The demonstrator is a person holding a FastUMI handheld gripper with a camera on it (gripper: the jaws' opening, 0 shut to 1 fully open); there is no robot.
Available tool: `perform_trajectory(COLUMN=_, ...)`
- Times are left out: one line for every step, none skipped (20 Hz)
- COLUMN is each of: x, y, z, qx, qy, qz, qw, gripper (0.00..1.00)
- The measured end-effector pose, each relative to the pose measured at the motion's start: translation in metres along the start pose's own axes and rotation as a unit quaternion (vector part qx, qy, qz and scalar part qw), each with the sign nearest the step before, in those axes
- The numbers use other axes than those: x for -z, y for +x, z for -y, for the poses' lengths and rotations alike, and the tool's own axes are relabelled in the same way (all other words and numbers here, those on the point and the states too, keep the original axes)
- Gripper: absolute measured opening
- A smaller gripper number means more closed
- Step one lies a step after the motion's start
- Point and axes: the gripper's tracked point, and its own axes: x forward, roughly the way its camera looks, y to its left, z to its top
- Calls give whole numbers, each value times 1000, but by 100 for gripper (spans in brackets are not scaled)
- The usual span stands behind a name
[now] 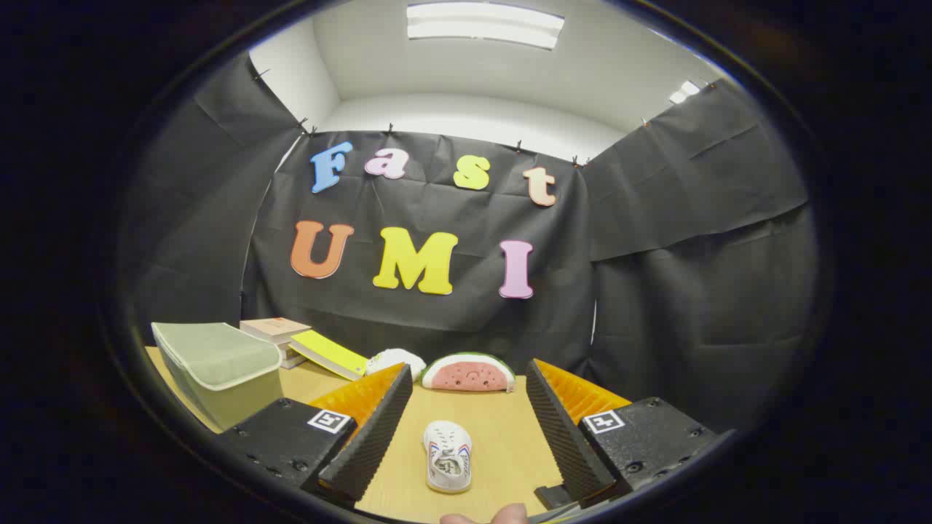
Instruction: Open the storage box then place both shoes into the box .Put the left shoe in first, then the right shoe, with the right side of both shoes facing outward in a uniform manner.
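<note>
Fingertips [484,515] of a person's hand show just behind the gripper [462,437], whose ribbed fingers stand wide apart, holding nothing. Between them a white shoe [448,456] lies on the bare wooden table [510,437], with room all round. Beyond sit a watermelon-slice toy [468,372], a second shoe [395,359], books [277,331] and the closed pale-green box [218,367], with no legible writing.

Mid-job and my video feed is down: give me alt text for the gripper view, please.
The gripper is open, with a white shoe lying on the wooden table between its fingers. Beyond them sit a second white shoe, a watermelon-slice toy, stacked books, and a closed pale green storage box.
</note>
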Motion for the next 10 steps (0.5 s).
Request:
perform_trajectory(x=2, y=2, z=-5, qx=-10, qy=4, qz=-4, qw=1000, gripper=100)
perform_trajectory(x=3, y=1, z=-9, qx=-17, qy=8, qz=-9, qw=1000, gripper=100)
perform_trajectory(x=4, y=3, z=-9, qx=-21, qy=12, qz=-14, qw=1000, gripper=100)
perform_trajectory(x=4, y=3, z=-10, qx=-24, qy=16, qz=-17, qw=999, gripper=100)
perform_trajectory(x=4, y=3, z=-10, qx=-24, qy=19, qz=-19, qw=999, gripper=100)
perform_trajectory(x=2, y=3, z=-10, qx=-24, qy=20, qz=-19, qw=999, gripper=100)
perform_trajectory(x=4, y=4, z=-10, qx=-21, qy=19, qz=-21, qw=999, gripper=100)
perform_trajectory(x=3, y=3, z=-10, qx=-18, qy=20, qz=-23, qw=999, gripper=100)
perform_trajectory(x=3, y=1, z=-10, qx=-17, qy=20, qz=-23, qw=999, gripper=100)
perform_trajectory(x=0, y=0, z=-12, qx=-18, qy=20, qz=-23, qw=999, gripper=100)
